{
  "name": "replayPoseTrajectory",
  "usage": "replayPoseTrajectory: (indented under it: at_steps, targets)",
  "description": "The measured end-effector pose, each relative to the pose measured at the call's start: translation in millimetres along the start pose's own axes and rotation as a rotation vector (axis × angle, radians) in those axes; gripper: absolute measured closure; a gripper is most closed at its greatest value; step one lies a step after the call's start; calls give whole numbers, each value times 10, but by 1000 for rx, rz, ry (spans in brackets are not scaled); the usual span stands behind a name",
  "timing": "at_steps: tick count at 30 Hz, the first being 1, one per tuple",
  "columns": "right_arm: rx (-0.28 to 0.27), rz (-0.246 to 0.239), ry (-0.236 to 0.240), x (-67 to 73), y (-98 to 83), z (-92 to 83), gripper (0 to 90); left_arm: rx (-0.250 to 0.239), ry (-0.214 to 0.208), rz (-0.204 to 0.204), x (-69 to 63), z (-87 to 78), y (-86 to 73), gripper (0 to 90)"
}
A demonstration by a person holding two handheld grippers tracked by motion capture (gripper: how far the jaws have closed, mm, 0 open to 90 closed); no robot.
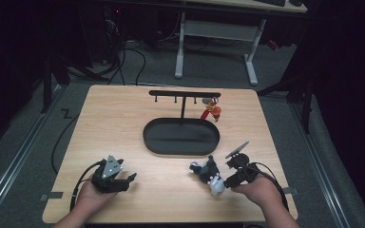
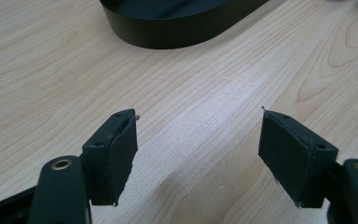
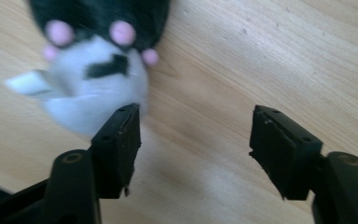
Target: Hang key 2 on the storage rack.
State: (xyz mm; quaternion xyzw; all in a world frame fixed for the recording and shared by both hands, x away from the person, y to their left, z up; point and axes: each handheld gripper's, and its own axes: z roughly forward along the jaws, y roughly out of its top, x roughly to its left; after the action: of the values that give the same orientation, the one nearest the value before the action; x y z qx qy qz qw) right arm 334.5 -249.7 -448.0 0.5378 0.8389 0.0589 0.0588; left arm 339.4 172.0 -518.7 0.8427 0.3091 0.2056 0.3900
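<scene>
One red charm (image 1: 212, 112) hangs on the far rack (image 1: 184, 94), while the right claw (image 3: 193, 135), spread and empty, leaves the black-and-white plush (image 3: 95, 70) lying unhung on the desk (image 1: 123, 123) beside its jaw, and the left claw (image 2: 198, 140) gapes idle.

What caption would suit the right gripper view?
Open right gripper beside a black-and-white plush toy lying on the wooden table.

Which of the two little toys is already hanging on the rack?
The red-orange toy: it dangles from the black rack above the oval tray. The black-and-white plush toy lies on the table beside the right gripper.
</scene>
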Motion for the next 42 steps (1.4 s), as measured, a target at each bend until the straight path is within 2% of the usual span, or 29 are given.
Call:
replayPoseTrajectory:
  at_steps: [2,6,8,10,13,16,18,23,27,30,32,33,35,38,39,40,41,42]
  targets:
    - [-14,9,10,21,15,-50,239,-1,2,-1,-10,-1,4,285]
    - [-15,-6,25,96,41,-134,225,-3,1,1,-32,15,14,285]
    - [-24,-27,19,128,51,-172,225,-1,-13,8,-44,32,12,284]
    - [-36,-22,27,200,53,-215,225,-4,-23,16,-64,34,8,283]
    - [-32,-48,39,297,70,-229,222,-13,-31,23,-82,18,12,283]
    - [-15,-52,50,392,105,-167,219,-21,-36,25,-77,1,21,280]
    - [-4,-75,45,414,138,-99,217,-18,-41,25,-75,2,17,276]
    - [25,-81,57,464,207,62,215,-10,-44,25,-72,7,-3,273]
    - [43,-82,50,450,238,160,210,-11,-43,27,-67,4,-10,273]
    - [49,-68,67,434,290,287,217,-14,-40,20,-72,-27,-21,273]
    - [58,-75,60,453,301,338,231,-17,-40,19,-69,-51,-20,273]
    - [64,-99,55,462,311,369,233,-24,-37,18,-71,-55,-16,273]
    - [65,-109,42,484,325,397,243,-30,-35,19,-69,-58,-4,273]
    - [63,-84,32,509,334,412,275,-25,-37,20,-68,-48,-12,273]
    - [53,-118,27,487,340,426,285,-20,-37,22,-67,-46,-18,273]
    - [52,-115,27,487,338,435,297,-20,-34,24,-64,-45,-22,273]
    - [60,-80,26,506,331,438,312,-20,-33,25,-61,-47,-22,275]
    - [58,-79,25,505,329,446,321,-26,-31,21,-58,-46,-19,277]
